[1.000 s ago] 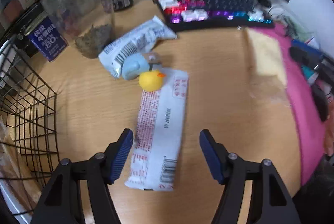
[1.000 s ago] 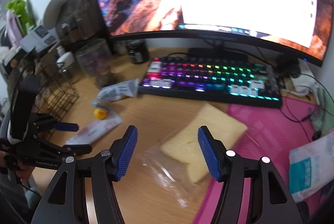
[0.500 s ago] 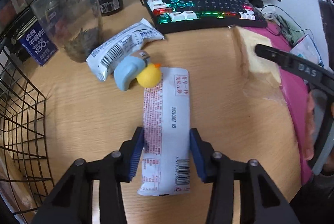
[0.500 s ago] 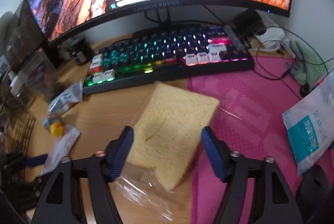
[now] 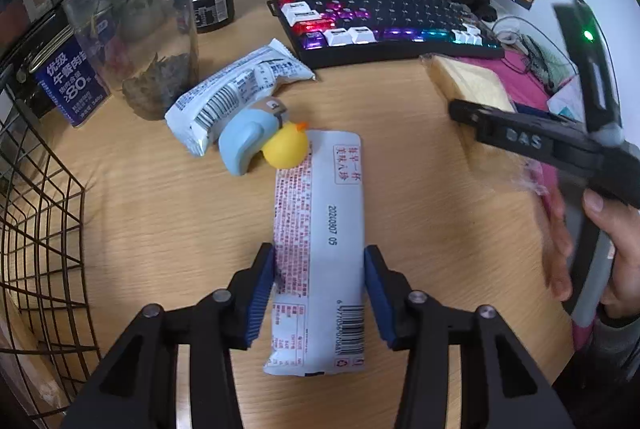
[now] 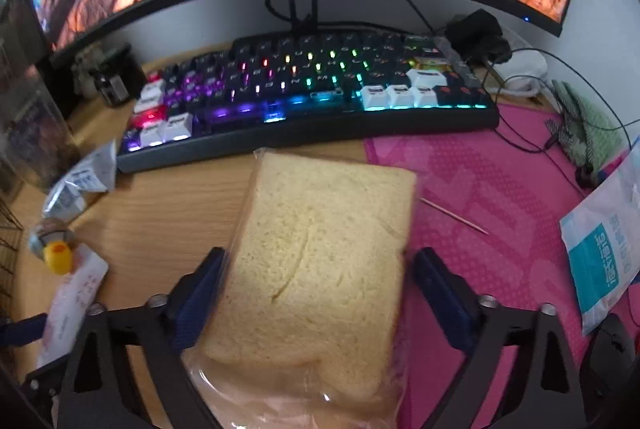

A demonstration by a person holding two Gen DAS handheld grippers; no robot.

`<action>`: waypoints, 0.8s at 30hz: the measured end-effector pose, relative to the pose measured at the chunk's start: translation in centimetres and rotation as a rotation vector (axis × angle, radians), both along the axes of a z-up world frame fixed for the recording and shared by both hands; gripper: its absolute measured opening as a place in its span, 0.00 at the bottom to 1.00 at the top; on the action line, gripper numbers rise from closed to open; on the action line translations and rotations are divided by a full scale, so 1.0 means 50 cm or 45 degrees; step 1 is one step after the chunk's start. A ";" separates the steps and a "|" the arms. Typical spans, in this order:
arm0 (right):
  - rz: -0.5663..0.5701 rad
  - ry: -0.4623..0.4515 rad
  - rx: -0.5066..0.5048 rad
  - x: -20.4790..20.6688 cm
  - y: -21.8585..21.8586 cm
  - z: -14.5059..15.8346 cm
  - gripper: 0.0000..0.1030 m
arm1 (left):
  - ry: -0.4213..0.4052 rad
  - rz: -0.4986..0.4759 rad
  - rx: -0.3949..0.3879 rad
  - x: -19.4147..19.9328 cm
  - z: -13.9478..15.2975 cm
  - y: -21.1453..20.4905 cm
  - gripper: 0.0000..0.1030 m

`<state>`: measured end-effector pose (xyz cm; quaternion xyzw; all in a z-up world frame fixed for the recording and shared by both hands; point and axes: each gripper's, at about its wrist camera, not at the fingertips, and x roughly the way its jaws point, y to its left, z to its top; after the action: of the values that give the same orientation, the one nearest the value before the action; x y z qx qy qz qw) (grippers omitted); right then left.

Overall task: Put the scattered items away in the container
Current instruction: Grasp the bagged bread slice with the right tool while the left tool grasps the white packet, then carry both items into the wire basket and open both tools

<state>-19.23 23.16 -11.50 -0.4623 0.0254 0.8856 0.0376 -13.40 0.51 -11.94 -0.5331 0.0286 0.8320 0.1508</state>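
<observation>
The left gripper (image 5: 319,283) has its fingers closed against both long sides of the white snack packet (image 5: 320,245), which lies flat on the table (image 5: 160,213), long axis running away from the gripper toward the rubber duck (image 5: 286,149). The right gripper (image 6: 318,293) straddles the bagged bread slice (image 6: 320,253), fingers apart, the left one touching the bag. The wire basket (image 5: 36,229) stands at left.

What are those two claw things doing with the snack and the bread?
A person is tidying a desk with a grabber in each hand. The left gripper is closed around a long white snack packet, lying flat beside a wire basket. The right gripper sits around a bagged slice of bread, though its grip is unclear.
</observation>
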 end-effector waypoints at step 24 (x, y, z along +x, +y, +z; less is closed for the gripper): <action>0.540 0.383 -0.329 0.233 -0.220 0.295 0.72 | 0.432 0.328 0.006 0.191 0.304 -0.189 0.47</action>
<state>-7.56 12.17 3.27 -0.3217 0.0461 0.9217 -0.2120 -3.84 -8.92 3.25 -0.3842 -0.0166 0.9223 0.0375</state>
